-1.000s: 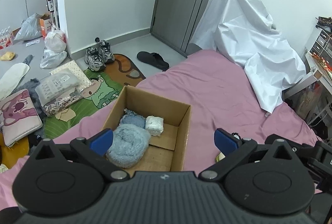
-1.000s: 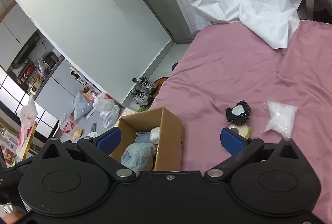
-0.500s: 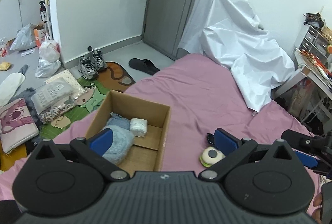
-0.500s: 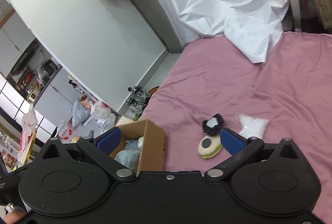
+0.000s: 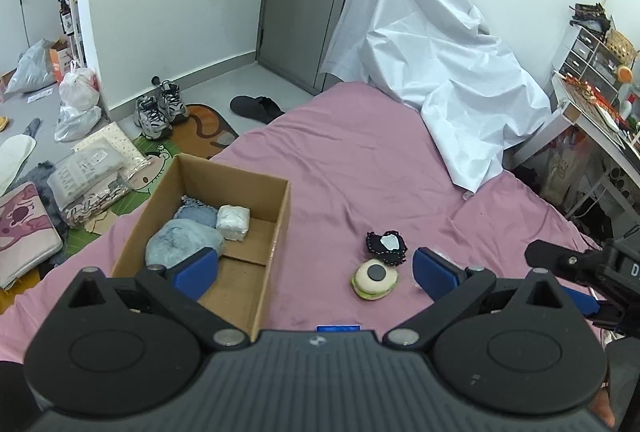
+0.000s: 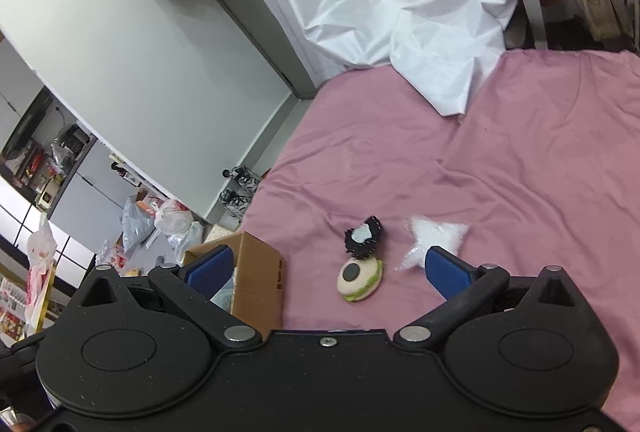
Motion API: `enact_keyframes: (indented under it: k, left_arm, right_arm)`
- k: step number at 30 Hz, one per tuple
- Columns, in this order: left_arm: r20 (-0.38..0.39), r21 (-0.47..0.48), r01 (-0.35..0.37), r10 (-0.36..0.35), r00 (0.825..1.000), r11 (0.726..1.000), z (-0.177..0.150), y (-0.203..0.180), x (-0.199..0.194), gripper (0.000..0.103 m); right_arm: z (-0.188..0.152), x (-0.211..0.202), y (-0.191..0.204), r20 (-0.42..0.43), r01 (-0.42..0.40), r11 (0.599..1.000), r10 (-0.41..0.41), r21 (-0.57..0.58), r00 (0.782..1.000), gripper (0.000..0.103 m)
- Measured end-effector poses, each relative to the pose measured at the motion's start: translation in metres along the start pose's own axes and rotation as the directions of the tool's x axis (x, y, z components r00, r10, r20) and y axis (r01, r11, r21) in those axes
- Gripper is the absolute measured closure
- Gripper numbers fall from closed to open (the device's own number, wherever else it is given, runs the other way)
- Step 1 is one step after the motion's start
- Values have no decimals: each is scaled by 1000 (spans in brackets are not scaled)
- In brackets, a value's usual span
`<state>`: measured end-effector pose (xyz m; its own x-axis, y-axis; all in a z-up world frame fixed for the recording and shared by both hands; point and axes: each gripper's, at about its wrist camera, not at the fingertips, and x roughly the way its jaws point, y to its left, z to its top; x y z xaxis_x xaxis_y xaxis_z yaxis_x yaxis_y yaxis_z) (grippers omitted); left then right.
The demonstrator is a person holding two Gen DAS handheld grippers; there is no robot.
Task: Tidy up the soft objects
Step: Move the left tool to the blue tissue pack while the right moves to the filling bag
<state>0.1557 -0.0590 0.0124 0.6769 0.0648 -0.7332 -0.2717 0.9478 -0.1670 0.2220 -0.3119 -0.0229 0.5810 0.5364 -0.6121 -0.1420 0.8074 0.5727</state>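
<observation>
while 3 soft things sit in the cardboard box (image 5: 256,264), 3 more wait on the pink bed (image 5: 352,167).
box holds a blue fluffy bundle (image 5: 182,244), a blue cloth & a white wad (image 5: 233,222). just right of box: round cream-green plush (image 5: 374,278), black frilly piece (image 5: 386,246) touching it, clear bag (image 6: 434,236) beyond. left gripper (image 5: 314,272) & right gripper (image 6: 326,270) both spread wide, holding nothing. approx half done imo.
</observation>
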Motion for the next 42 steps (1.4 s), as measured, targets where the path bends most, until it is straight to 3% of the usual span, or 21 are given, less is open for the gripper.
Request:
enact_keyframes:
  k: [14, 24, 31, 39, 42]
  left_arm:
    - [-107, -78, 8, -17, 994, 997, -36, -21, 39, 1]
    - [-169, -129, -65, 42, 985, 990, -65, -31, 71, 4]
    - [-224, -123, -120, 90, 970, 985, -84, -36, 95, 13]
    - [-279, -138, -150, 107, 954, 979, -100, -38, 125, 24]
    - [-305, -149, -170, 118, 945, 974, -105, -38, 137, 32]
  right_arm:
    - [-1, 15, -35, -66, 43, 998, -40, 46, 997, 0]
    - [1, 50, -45, -159, 20, 999, -14, 37, 987, 0]
    - [-1, 72, -53, -200, 50, 998, -42, 34, 979, 0]
    - [0, 88, -63, -192, 49, 997, -37, 58, 981, 0]
    - [-2, 97, -67, -198, 57, 997, -44, 59, 979, 0]
